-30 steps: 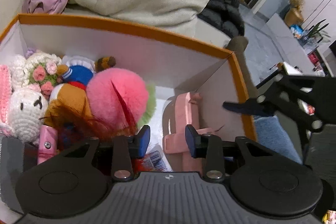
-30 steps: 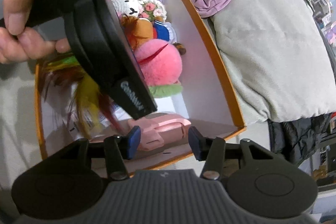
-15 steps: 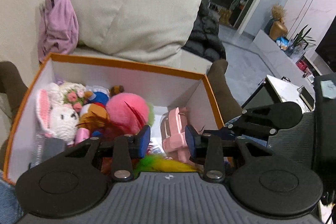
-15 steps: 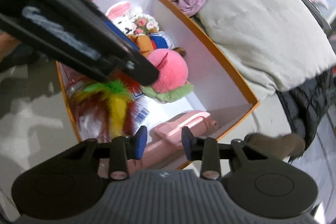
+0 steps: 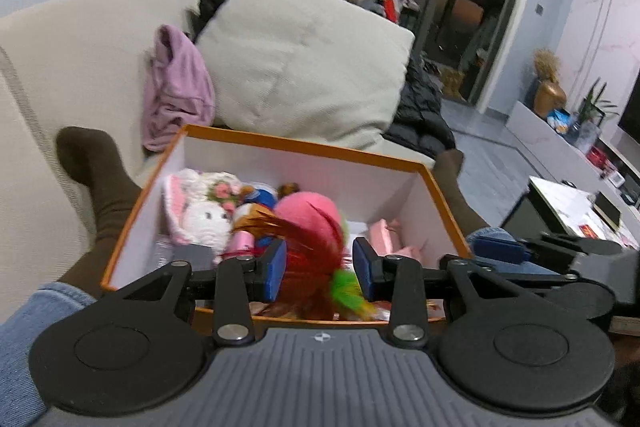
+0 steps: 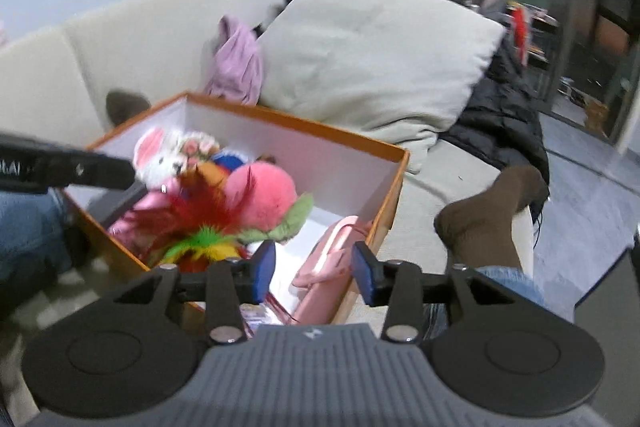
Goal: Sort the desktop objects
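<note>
An orange-rimmed box [image 5: 304, 147] [image 6: 304, 125] with white walls stands on the sofa. Inside lie a crochet bunny [image 5: 204, 215] [image 6: 160, 155], a pink pompom [image 5: 316, 217] [image 6: 260, 191], a red, green and yellow feather toy [image 5: 316, 267] [image 6: 204, 227] and a pink case [image 5: 384, 235] [image 6: 332, 259]. My left gripper [image 5: 320, 269] hovers open over the box's near edge, holding nothing. My right gripper [image 6: 314, 273] hangs at the box's right corner, its jaws opening and empty. One finger of the left gripper [image 6: 80, 171] reaches in from the left in the right wrist view.
A beige cushion [image 5: 304, 67] and a purple cloth [image 5: 176, 95] rest behind the box, with a black jacket [image 5: 420, 119] further right. A person's brown-socked feet [image 5: 96, 179] [image 6: 488, 215] flank the box. A low table [image 5: 568, 203] stands off to the right.
Both grippers have drawn back and upward from the box, so more of the sofa shows. The right view has rolled upright. The right jaws narrowed, then widened again.
</note>
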{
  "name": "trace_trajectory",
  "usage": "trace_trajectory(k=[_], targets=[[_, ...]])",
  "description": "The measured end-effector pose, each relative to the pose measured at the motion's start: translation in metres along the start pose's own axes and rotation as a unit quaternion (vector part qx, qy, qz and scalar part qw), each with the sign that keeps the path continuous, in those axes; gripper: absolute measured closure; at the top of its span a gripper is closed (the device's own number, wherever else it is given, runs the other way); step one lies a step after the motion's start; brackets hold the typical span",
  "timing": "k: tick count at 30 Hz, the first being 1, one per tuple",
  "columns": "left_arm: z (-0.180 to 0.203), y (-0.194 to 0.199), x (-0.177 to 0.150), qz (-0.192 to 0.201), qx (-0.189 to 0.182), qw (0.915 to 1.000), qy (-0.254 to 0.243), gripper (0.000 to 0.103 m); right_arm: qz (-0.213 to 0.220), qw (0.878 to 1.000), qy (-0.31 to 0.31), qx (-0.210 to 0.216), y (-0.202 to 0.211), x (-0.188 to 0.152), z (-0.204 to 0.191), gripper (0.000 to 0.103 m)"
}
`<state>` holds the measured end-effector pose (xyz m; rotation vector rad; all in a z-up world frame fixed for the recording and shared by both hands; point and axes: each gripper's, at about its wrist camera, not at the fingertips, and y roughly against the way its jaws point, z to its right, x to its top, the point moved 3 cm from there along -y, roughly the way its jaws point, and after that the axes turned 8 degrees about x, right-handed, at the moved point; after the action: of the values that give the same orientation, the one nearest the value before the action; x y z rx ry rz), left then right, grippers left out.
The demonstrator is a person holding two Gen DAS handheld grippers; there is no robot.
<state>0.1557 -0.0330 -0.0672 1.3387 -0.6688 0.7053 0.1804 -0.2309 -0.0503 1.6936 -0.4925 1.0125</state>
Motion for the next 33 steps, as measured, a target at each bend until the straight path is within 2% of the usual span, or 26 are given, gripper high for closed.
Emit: trace_trajectory(k=[5, 9, 11, 20, 24, 28, 31, 33], targets=[[-0.004, -0.001, -0.004, 0.034, 0.032, 0.9988, -0.012, 0.059, 0.026, 0.998, -0.056, 0.014, -0.001, -0.004, -0.002, 0.048], [-0.005, -0.007, -0.005, 0.038, 0.044, 0.9982, -0.012, 0.055, 0.037, 0.995, -0.086, 0.025, -0.002, -0.004, -0.003, 0.044], [-0.004, -0.011, -0.006, 0.038, 0.051, 0.9979, -0.015, 0.054, 0.042, 0.994, -0.095, 0.031, -0.005, -0.005, -0.006, 0.039], [-0.001, -0.023, -0.013, 0.053, 0.067, 0.9959, -0.028, 0.037, 0.040, 0.993, -0.111, 0.014, -0.023, -0.010, -0.014, 0.034], [-0.004, -0.032, -0.017, 0.049, 0.076, 0.9956, -0.023, 0.033, 0.039, 0.996, -0.079, -0.001, -0.028, -0.014, -0.019, 0.030], [-0.006, -0.041, -0.023, 0.034, 0.075, 0.9965, -0.019, 0.029, 0.038, 0.999, -0.030, -0.012, -0.035, -0.018, -0.032, 0.019], [-0.005, -0.049, -0.030, 0.019, 0.074, 0.9969, -0.020, 0.027, 0.048, 0.998, -0.018, -0.023, -0.039, -0.021, -0.036, 0.018], [-0.005, -0.049, -0.032, 0.031, 0.081, 0.9960, -0.024, 0.023, 0.047, 0.999, -0.014, -0.023, -0.039, -0.021, -0.035, 0.017]])
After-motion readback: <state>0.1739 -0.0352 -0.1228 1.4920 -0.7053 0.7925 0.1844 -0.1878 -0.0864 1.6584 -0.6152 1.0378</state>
